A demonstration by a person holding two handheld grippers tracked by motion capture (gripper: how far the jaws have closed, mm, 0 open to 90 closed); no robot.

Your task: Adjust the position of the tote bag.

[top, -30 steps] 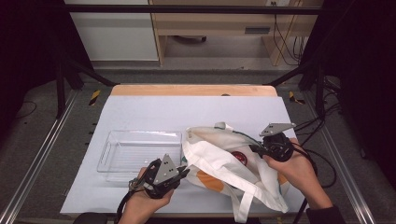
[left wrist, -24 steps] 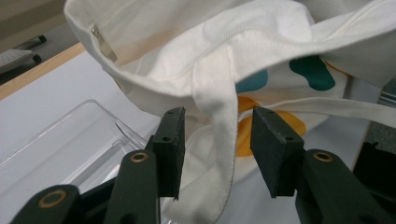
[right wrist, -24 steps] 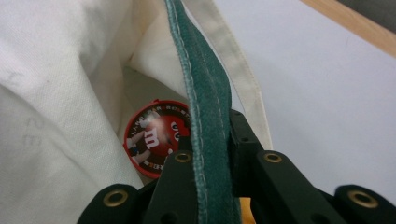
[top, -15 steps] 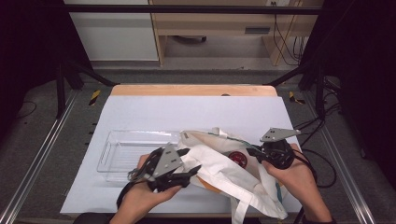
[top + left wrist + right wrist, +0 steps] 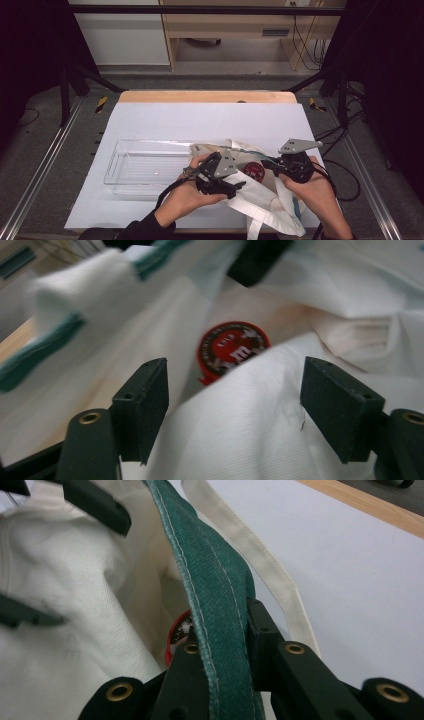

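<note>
A white cloth tote bag (image 5: 265, 202) with a green-trimmed mouth lies at the front right of the table. Inside its mouth sits a round red packet (image 5: 254, 171) with white print (image 5: 230, 347). My left gripper (image 5: 239, 176) hovers at the bag's opening. Its jaws have just been opening and now stand wide, with white cloth (image 5: 250, 430) lying loose between the pads (image 5: 145, 400). My right gripper (image 5: 267, 162) is shut on the green rim (image 5: 210, 580) and holds it up; the red packet (image 5: 175, 635) peeks out beside that rim.
A clear plastic tray (image 5: 112, 165) lies left of the bag with nothing in it. The bag's white straps (image 5: 250, 540) trail over the pale table sheet (image 5: 200, 120) toward the front edge. Black frame rails run along both sides.
My left gripper has moved right, from the bag's left edge to over its mouth, and its jaws have opened. The bag's cloth has shifted. The right hand has held still.
</note>
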